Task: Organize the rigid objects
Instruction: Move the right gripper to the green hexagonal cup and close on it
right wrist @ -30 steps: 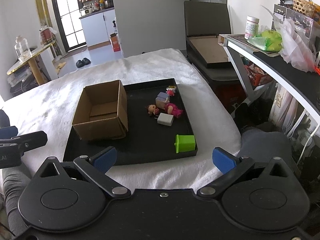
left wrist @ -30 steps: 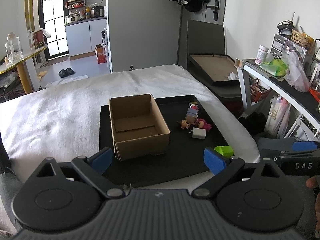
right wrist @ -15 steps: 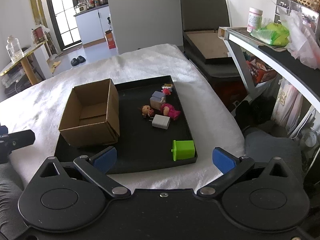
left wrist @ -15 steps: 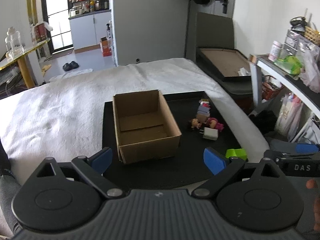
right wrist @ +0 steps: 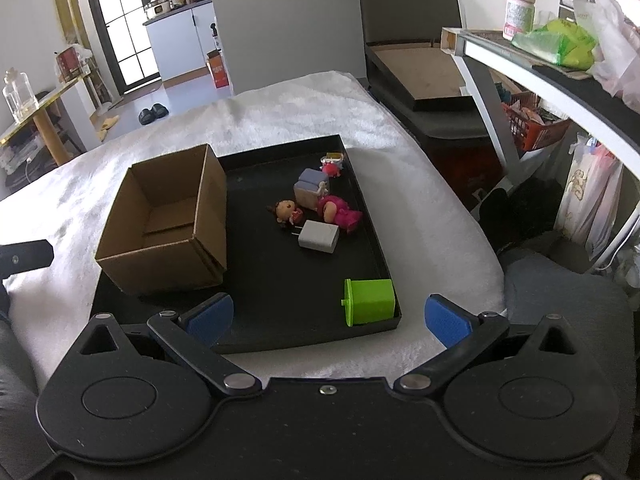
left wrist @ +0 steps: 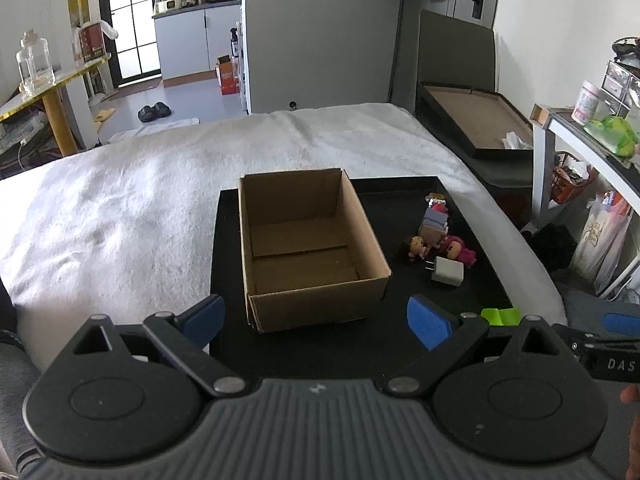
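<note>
— White fluffy blanket on the bed [left wrist: 132, 200], shallow black tray [right wrist: 280, 280] on top. How far along is the sorting?

— Not started, I judge. The open brown cardboard box [left wrist: 308, 248] holds nothing; the green plastic block [right wrist: 370, 300], white wall charger [right wrist: 319, 237], pink-dressed doll [right wrist: 340, 212] and other small toys lie loose on the tray, right of the box.

— And the tongs?

— Left tongs [left wrist: 316, 316] and right tongs [right wrist: 328, 318] both hover near the tray's near edge, spread wide, gripping nothing.

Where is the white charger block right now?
The white charger block lies on the black tray, right of the cardboard box, just in front of the two dolls.
</note>
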### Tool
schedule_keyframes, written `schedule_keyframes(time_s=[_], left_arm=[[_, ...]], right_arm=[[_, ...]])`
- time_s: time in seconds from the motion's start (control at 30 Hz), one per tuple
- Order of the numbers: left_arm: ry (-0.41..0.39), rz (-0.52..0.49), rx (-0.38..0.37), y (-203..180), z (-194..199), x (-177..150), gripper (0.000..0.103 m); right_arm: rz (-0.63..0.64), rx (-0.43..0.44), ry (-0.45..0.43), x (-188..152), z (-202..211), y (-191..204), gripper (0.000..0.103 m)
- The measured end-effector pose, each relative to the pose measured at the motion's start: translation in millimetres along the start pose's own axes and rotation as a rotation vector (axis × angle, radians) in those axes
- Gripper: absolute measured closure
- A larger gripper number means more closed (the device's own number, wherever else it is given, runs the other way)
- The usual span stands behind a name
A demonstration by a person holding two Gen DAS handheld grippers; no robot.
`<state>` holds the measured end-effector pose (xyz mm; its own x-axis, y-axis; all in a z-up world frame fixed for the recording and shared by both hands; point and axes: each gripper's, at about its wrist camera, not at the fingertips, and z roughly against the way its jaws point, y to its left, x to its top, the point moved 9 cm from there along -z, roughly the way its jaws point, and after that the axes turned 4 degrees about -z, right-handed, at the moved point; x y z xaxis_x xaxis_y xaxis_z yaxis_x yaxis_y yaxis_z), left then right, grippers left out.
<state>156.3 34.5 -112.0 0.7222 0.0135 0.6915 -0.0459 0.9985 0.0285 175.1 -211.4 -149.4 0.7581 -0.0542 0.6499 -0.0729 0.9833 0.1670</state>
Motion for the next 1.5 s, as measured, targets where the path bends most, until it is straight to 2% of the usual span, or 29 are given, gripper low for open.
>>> schedule_keyframes(time_s=[0.2,0.3,0.5,0.63,0.77,0.83,0.93,1.2,1.4,1.5], left_arm=[[0.016,0.013,0.003,4,-20,1,0.006],[0.023,0.029,0.003,6,-31,3,0.006],[0.02,0.062,0.001,12,-52,9,0.006],[0.025,0.091,0.014,20,-68,10,0.007],[0.028,0.123,0.036,30,-82,9,0.008],[0.025,0.128,0.046,32,-88,10,0.009],[0.017,0.132,0.059,34,-98,11,0.014],[0.038,0.187,0.121,47,-128,6,0.038],[0.058,0.19,0.155,51,-143,0,0.048],[0.037,0.176,0.191,53,-146,0,0.054]], right_arm=[[-0.004,0.036,-0.001,-1,-13,-4,0.0],[0.012,0.02,-0.001,0,-20,-5,0.0],[-0.026,0.026,0.027,0,-38,-13,0.006],[-0.033,0.039,0.054,-1,-50,-17,0.015],[-0.025,0.039,0.081,-3,-62,-20,0.021],[-0.021,0.042,0.095,-5,-69,-21,0.028],[-0.039,0.039,0.109,-5,-77,-25,0.03],[-0.05,-0.01,0.146,-7,-101,-38,0.031],[-0.051,-0.035,0.174,-10,-119,-43,0.033],[-0.038,-0.047,0.186,-12,-127,-43,0.034]])
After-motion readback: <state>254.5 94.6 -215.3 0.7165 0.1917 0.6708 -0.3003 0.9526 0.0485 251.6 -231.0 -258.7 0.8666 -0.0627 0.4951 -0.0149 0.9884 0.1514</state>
